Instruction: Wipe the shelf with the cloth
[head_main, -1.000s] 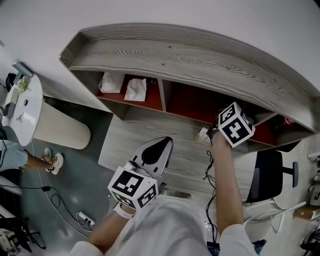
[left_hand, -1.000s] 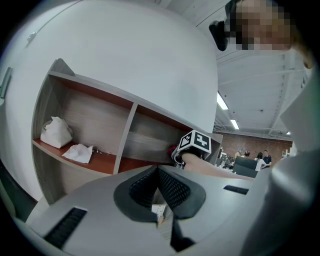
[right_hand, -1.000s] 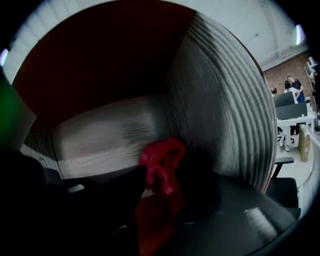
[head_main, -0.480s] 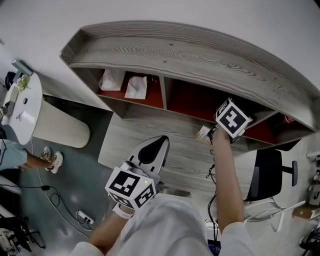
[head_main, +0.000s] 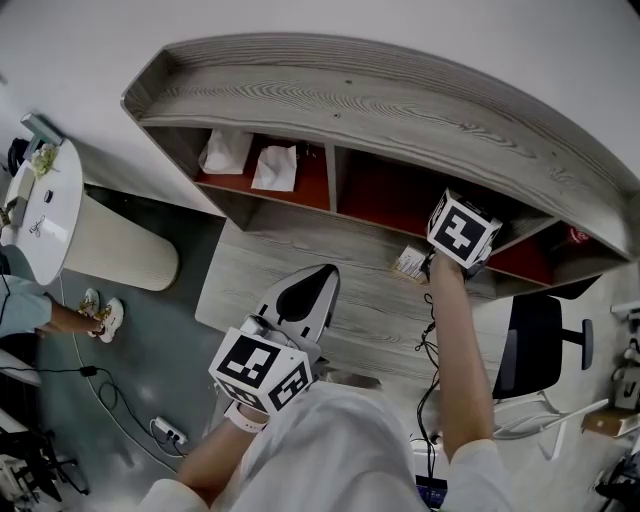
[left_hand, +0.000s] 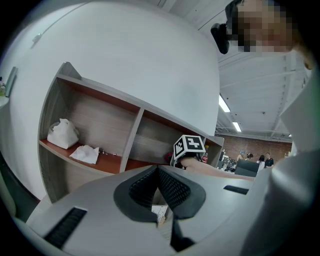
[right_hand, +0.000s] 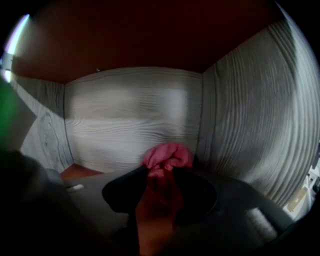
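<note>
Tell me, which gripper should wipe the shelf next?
Right, probably. The right gripper holds the pink cloth in its jaws inside the shelf; the left gripper, jaws together and empty, is outside it.

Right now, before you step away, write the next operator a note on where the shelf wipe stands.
Right gripper: shut on the pink cloth, reached into the second compartment from the left of the shelf, close to the corner of its back and right walls. Whether the cloth touches the wood cannot be told.
Left gripper: shut, empty, held low by the body, away from the shelf.
The left compartment holds two white crumpled items.
Done: cloth in the gripper and inside the shelf.
Left: the wiping; nothing shows which surfaces are already wiped.
</note>
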